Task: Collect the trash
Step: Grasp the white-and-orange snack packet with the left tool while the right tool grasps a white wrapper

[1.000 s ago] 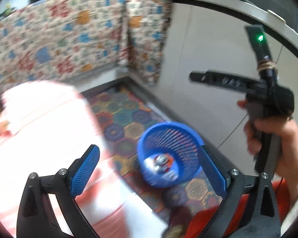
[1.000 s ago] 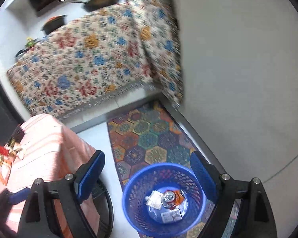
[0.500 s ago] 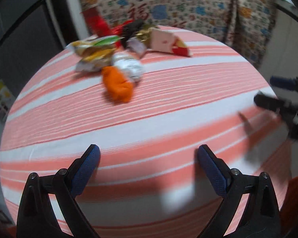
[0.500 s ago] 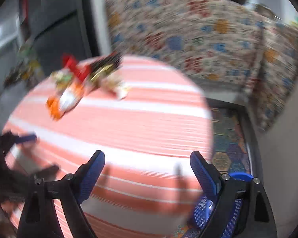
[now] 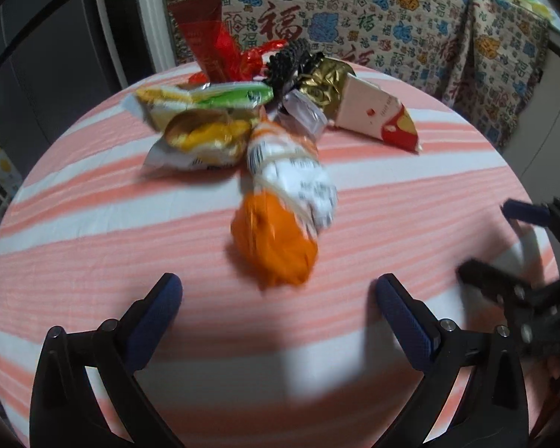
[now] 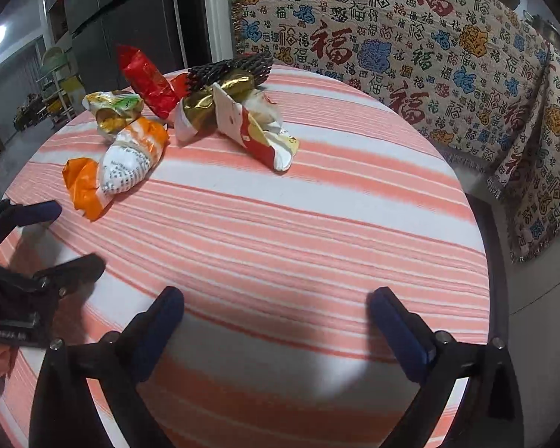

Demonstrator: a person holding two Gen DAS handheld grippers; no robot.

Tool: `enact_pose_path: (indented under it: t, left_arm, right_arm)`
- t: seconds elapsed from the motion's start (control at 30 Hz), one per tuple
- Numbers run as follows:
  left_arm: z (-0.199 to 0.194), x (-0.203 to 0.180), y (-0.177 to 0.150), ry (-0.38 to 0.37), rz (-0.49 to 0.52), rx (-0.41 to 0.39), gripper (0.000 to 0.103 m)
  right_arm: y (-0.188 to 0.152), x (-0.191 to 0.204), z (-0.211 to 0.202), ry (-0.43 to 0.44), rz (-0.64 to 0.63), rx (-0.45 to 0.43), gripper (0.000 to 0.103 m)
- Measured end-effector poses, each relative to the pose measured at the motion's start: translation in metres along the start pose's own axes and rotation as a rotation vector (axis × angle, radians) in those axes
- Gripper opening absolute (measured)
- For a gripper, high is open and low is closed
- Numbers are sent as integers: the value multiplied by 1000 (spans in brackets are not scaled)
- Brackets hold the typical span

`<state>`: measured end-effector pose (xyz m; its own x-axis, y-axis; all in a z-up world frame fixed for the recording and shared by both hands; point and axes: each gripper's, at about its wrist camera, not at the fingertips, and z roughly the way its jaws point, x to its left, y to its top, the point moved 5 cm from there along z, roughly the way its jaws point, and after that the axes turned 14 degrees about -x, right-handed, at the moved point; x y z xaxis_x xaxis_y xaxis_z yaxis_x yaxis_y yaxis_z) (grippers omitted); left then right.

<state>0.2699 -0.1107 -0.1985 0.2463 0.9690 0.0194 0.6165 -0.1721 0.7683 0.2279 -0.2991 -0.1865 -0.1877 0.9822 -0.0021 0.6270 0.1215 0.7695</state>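
Glossy crinkled foil wrappers (image 5: 220,56) lie on a matt striped cloth tablecloth (image 6: 298,231).

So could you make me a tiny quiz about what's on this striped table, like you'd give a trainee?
1. True or false: the left gripper is shut on the orange wrapper.
2. Which piece of trash lies nearest the left gripper: A) the red wrapper, B) the orange wrapper, C) the gold foil?
3. Fill in: the trash lies on a round table covered in a ____ cloth.

Key: 1 false, both it and the right gripper are open and empty. 2 B. 3 striped.
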Motion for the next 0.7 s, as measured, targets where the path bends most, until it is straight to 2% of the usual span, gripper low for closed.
enact_pose_path:
  t: [0.13,0.23,0.27,0.47,0.6,0.7]
  left_arm:
    - [26,4,25,17,-11,-15,99]
    - [28,-1,32,-10,-4,-37,66]
    - [25,-5,32,-31,10,-46,51]
    - [-17,-10,1,-86,59,-2,50]
    - [-44,7,-23,-56,82,1,52]
    - [-51,29,-30,-19,22,-33,60]
  right_arm:
    - [-1,2,3,-2,-2,-1,103]
    - [-1,3,4,-3,-2,-2,103]
    - [-1,4,4,-3,-2,-2,103]
    - [4,1,4,10,-11,2,103]
    - [9,-7,6,31,-28,7,103]
    - [19,-16,16,33,-30,17,103]
